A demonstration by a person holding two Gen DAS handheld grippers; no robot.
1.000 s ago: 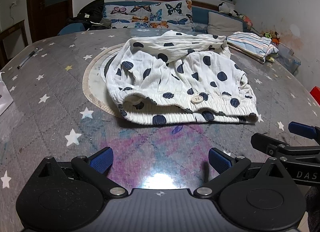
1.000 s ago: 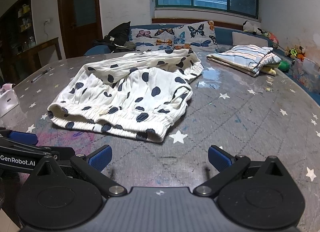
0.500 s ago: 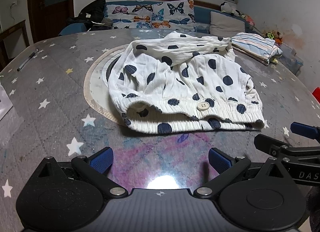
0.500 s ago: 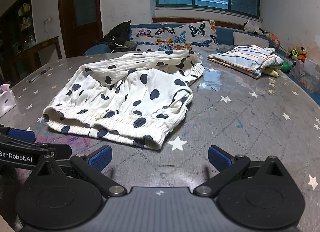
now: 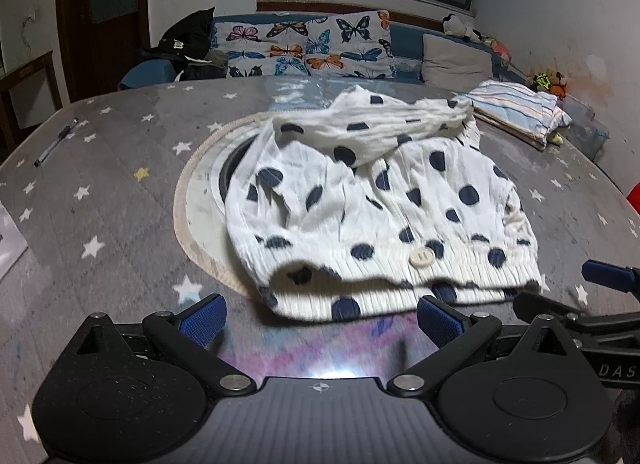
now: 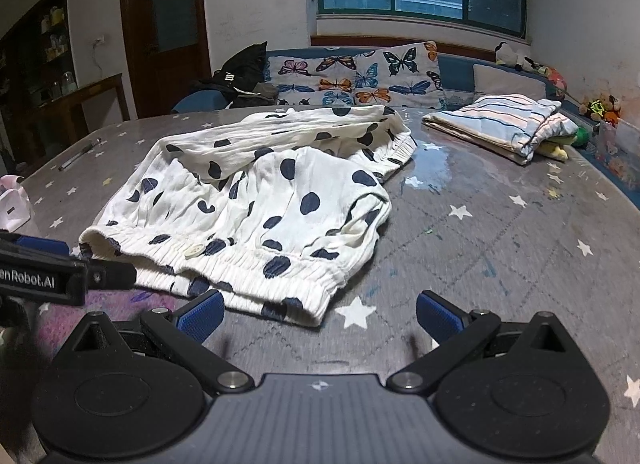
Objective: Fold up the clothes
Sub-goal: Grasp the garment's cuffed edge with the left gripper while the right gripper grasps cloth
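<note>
A white garment with dark blue dots (image 5: 372, 203) (image 6: 260, 203) lies rumpled on the grey star-patterned table (image 5: 100, 191) (image 6: 500, 264), its elastic waistband and a white button (image 5: 421, 255) nearest me. My left gripper (image 5: 322, 320) is open, its blue pads just short of the waistband's left part. My right gripper (image 6: 318, 314) is open too, straddling the waistband's right corner from just in front. The right gripper's fingers (image 5: 608, 276) show at the right edge of the left wrist view, and the left gripper's fingers (image 6: 44, 244) at the left edge of the right wrist view. Nothing is held.
A folded striped garment (image 6: 500, 123) (image 5: 520, 111) lies at the far right of the table. A pen (image 5: 56, 143) rests at the far left. A round inset (image 5: 200, 203) in the table sits under the garment's left side. A sofa with butterfly cushions (image 6: 360, 75) stands behind.
Both grippers have moved forward toward the garment's waistband, which now sits much closer to the pads. Both stay open and the garment has not moved.
</note>
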